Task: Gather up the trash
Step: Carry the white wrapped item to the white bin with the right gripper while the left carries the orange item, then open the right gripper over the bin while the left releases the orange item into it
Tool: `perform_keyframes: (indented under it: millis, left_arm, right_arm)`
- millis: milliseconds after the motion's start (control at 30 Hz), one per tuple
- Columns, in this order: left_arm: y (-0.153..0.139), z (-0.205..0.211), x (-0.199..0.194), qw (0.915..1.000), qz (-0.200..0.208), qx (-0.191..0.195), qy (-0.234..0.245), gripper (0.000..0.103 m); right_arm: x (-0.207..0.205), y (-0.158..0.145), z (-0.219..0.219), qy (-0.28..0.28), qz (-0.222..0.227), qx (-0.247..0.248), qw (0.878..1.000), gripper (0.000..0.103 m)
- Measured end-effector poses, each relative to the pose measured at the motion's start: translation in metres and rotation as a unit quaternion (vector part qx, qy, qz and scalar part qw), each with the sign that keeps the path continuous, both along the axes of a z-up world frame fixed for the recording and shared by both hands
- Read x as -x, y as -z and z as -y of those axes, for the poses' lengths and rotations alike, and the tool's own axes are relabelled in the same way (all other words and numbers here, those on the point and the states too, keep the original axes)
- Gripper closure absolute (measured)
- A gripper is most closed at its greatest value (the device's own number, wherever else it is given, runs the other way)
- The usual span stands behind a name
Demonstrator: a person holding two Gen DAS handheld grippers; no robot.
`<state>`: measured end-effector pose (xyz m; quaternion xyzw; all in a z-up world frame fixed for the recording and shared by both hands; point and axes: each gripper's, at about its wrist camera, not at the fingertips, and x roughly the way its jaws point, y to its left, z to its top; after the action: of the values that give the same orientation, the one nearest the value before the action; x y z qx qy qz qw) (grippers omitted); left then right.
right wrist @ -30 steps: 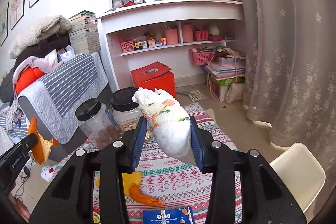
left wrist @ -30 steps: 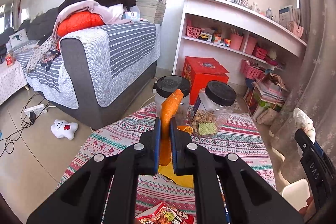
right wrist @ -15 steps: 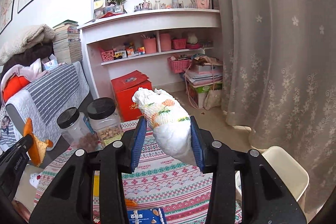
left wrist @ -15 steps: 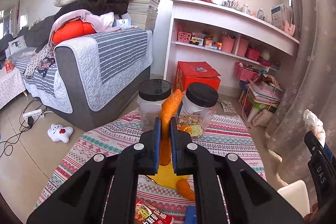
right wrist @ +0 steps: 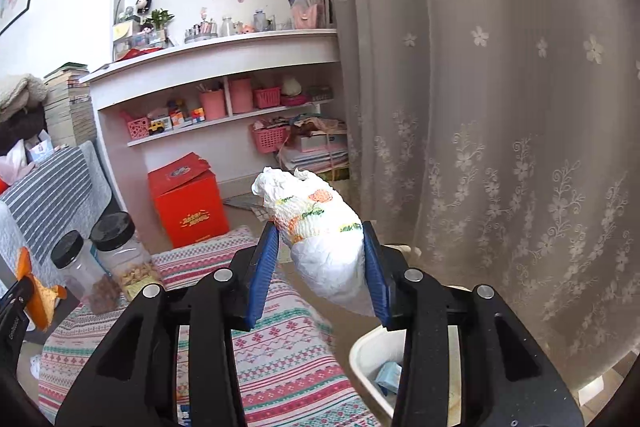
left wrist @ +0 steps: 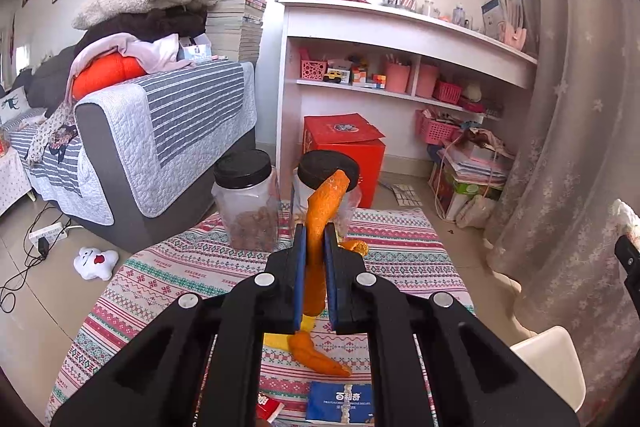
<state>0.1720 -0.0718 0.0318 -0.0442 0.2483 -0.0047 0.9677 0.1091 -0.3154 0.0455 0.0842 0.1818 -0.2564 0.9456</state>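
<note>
Your left tool (left wrist: 312,247) pinches an orange peel (left wrist: 322,211) above the patterned tabletop (left wrist: 168,279). Your right tool (right wrist: 320,259) clamps a crumpled paper wad (right wrist: 320,227) above the white bin (right wrist: 364,355).

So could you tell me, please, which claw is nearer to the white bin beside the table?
Right. The right claw, gripping a wadded tissue, hangs just over the white bin; the left claw, holding orange peel, is over the table.

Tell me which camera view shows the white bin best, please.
The right wrist view: the white bin sits below the right gripper, its opening visible with a blue packet inside. The left wrist view shows only its outside, at the right edge.
</note>
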Motion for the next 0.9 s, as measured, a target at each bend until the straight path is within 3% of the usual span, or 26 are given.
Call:
perform_keyframes:
  millis: [300,367,400,600,767,900]
  left_arm:
    - [0.002,0.056,0.01,0.9988,0.0,-0.004,0.049,0.094]
    - [0.003,0.073,0.013,0.9979,0.0,-0.007,0.065,0.094]
    - [0.004,0.082,0.016,0.9972,-0.001,-0.009,0.074,0.094]
    - [0.007,0.135,0.035,0.9897,-0.002,-0.015,0.142,0.094]
    - [0.008,0.178,0.05,0.9798,-0.003,-0.027,0.198,0.093]
    - [0.015,0.209,0.055,0.9723,-0.031,-0.009,0.232,0.093]
  right_arm:
    - [0.039,0.006,0.069,0.078,-0.027,-0.003,0.997,0.06]
    - [0.049,0.007,0.082,0.092,-0.028,-0.004,0.995,0.049]
    - [0.055,0.007,0.089,0.101,-0.027,-0.004,0.994,0.037]
    - [0.088,0.001,0.125,0.152,0.006,-0.021,0.988,0.015]
    - [0.104,-0.003,0.15,0.19,0.023,-0.037,0.981,0.008]
    - [0.117,-0.005,0.168,0.214,0.039,-0.057,0.974,0.007]
